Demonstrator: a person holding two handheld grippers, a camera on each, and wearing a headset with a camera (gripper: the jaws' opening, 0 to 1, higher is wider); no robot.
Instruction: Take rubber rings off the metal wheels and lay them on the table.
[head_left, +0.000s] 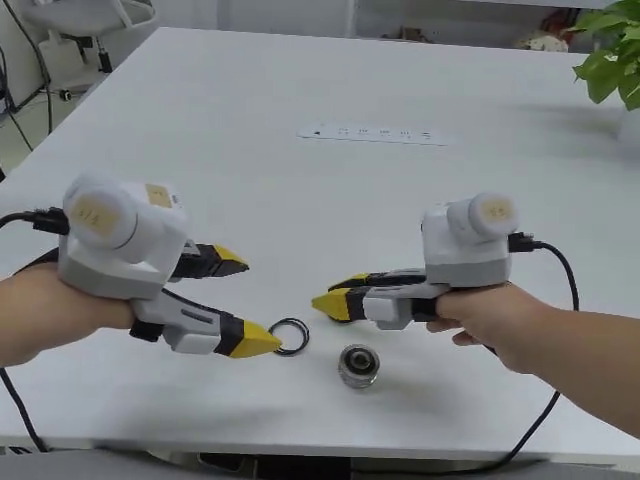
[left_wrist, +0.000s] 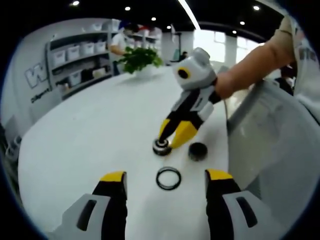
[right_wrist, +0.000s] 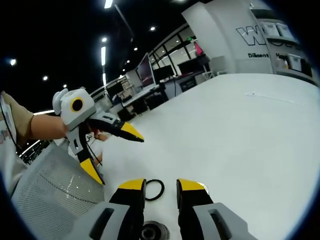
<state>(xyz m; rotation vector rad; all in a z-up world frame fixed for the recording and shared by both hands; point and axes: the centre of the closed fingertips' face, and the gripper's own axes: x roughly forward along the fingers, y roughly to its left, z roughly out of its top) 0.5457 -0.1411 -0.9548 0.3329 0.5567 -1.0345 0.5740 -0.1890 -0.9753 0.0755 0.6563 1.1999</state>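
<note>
Closing the right gripper (head_left: 330, 292), jaws narrow and empty, squarely on the metal wheel (head_left: 358, 365), which stands on the table (head_left: 300, 180) beside a loose rubber ring (head_left: 288, 335), should steady it for the left gripper (head_left: 262, 304), jaws wide and empty.

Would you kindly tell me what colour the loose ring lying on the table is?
Black; the ring shows best in the left gripper view.

Head view: looking down on the counter (head_left: 300, 100).
Left gripper view: sitting low, facing the right tool (left_wrist: 170, 141).
Right gripper view: facing the left tool (right_wrist: 122, 161).
Shared: all catching the rubber ring (head_left: 289, 336).
</note>
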